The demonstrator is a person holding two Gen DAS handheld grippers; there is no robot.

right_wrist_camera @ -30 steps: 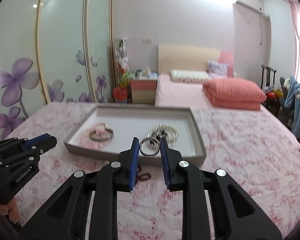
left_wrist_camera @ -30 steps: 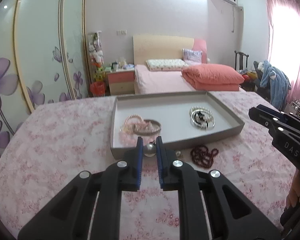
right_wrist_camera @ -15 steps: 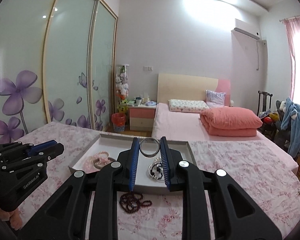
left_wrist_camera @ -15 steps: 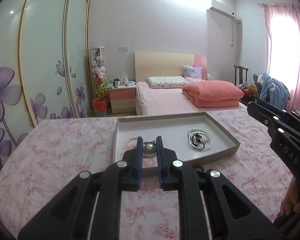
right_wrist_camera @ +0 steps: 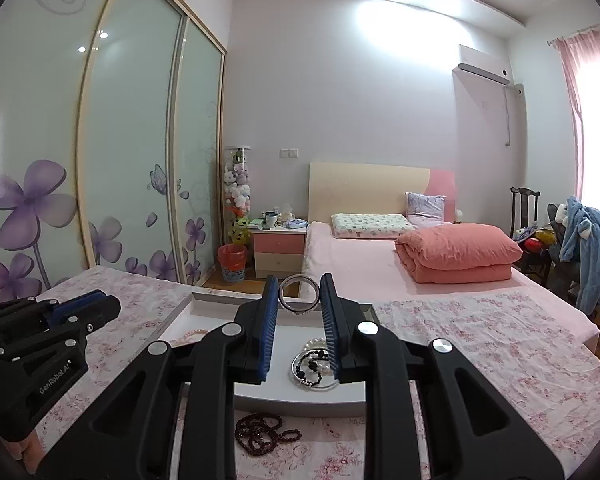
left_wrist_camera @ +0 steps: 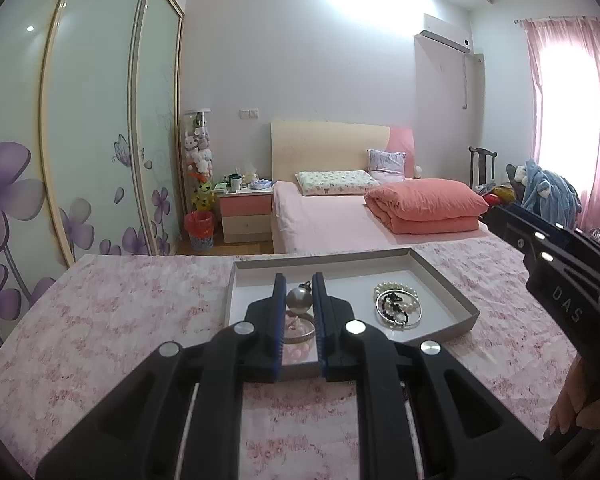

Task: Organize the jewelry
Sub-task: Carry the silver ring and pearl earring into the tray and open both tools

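Risks first. The left gripper pinches a smooth round silver bead with a small loop on top, high above the grey tray. A round, hard bead between flat pads probably squirts out if the grip eases or the hand tilts, and it would roll on the pink flowered cloth. The right gripper holds a thin silver ring bangle by its two outer edges only; a small twist could flip it out.

Grippers: left jaws narrow, clamped on the bead, pads touching both sides. Right jaws a bit wider apart, clamped on the bangle, which stands upright between them.

Where things are: the tray lies far-center on the cloth. Inside it, right side, a white pearl bracelet piled with a black bead string and a silver hoop; left side, a pink bracelet partly hidden behind the left fingers. A dark red bead bracelet lies outside the tray, on the cloth just near of its front wall, not sorted yet.
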